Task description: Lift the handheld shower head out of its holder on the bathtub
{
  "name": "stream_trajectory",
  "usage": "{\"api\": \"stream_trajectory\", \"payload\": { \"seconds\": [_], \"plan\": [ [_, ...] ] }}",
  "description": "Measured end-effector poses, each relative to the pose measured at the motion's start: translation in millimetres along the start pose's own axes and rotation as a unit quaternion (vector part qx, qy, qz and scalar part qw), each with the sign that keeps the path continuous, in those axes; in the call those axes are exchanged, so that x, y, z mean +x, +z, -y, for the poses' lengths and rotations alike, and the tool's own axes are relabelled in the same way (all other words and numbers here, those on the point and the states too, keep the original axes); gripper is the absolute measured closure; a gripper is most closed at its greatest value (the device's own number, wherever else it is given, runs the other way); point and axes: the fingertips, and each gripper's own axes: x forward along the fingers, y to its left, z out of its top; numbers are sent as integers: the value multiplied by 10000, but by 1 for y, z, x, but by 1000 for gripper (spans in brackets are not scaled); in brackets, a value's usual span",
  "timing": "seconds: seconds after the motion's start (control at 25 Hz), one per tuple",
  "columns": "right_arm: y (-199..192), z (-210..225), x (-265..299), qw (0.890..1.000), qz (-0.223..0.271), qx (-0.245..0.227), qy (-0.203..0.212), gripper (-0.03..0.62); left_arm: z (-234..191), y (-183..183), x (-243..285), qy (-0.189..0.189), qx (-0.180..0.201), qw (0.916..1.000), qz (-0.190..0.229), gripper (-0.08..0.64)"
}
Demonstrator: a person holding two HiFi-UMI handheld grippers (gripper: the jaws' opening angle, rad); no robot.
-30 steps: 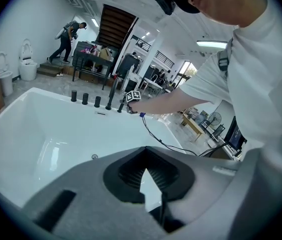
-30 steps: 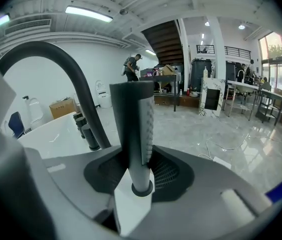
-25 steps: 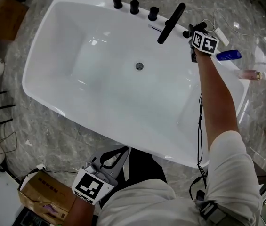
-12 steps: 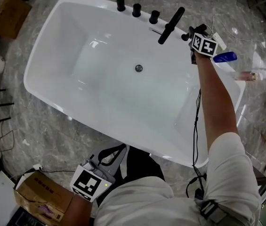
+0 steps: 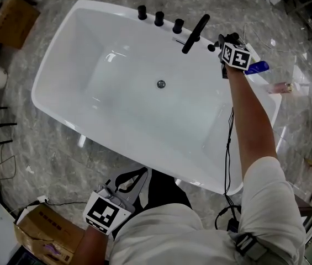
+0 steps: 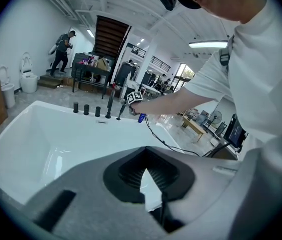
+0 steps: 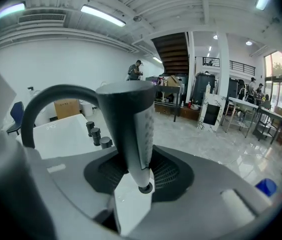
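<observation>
Three knobs (image 5: 159,18) stand on the bathtub (image 5: 106,6) rim — spout (image 5: 195,33) right of them, bottle (image 5: 258,67) farther right.

The right arm (image 5: 249,120) stretches out straight, the right gripper (image 5: 226,44) clamped on the shower head (image 7: 131,124). The left gripper (image 5: 129,185) sits close to the body, jaws together, empty.

Floor (image 5: 51,148): grey veined marble.
Far cardboard box (image 5: 13,15): closed, at upper left.
Near cardboard box (image 5: 45,235): open, at lower left.
Blue bottle (image 5: 258,66): lying near a pink bottle (image 5: 280,86).
Toilet (image 6: 28,79): white, against the wall.
Staircase (image 6: 112,34): dark, behind a standing person (image 6: 61,51).
</observation>
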Motion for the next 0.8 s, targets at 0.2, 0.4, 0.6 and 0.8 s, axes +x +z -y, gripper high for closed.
{"api": "stream_trajectory", "payload": {
  "seconds": [0.2,0.4,0.6,0.8],
  "plan": [
    [10,-1,-22,10000,83,-35,-5,448,10,-2,-11,-18,74,10000,-14,554],
    [24,-6,-46,9998,186,-83,12,448,17,2,-24,-90,189,9997,126,554],
    [40,-14,-72,9996,273,-119,22,448,24,9,-37,-154,303,9991,243,554],
    [54,-22,-96,9991,395,-143,40,448,31,6,-52,-266,367,9988,197,554]
  ]
}}
